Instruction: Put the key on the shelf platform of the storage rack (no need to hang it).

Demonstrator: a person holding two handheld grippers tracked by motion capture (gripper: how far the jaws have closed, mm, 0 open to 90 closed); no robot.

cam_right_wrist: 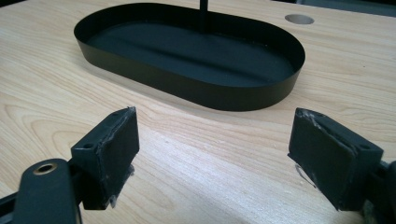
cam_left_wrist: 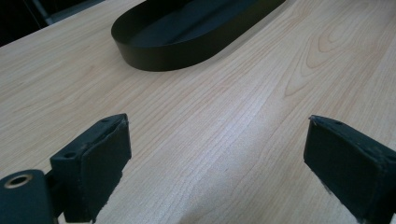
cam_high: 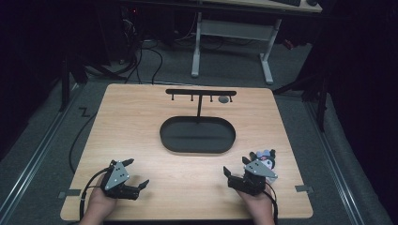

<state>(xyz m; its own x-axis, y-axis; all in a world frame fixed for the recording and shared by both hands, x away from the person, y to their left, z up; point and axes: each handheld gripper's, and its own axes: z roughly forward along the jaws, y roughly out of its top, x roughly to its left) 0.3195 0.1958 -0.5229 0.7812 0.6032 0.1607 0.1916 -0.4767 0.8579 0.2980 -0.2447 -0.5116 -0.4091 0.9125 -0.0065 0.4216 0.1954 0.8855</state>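
Toy (cam_high: 264, 158): small plush, black, white and pink, at the right gripper's (cam_high: 236, 168) one o'clock.
Left gripper (cam_high: 137, 173): fingers released, empty.
Right gripper: fingers released, empty.

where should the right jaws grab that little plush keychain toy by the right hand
Grip the plush toy across its round head, coming down from above. It lies flat on the table just beyond the open right gripper, and the head looks like its bulkiest part. Finer details are too small to tell.
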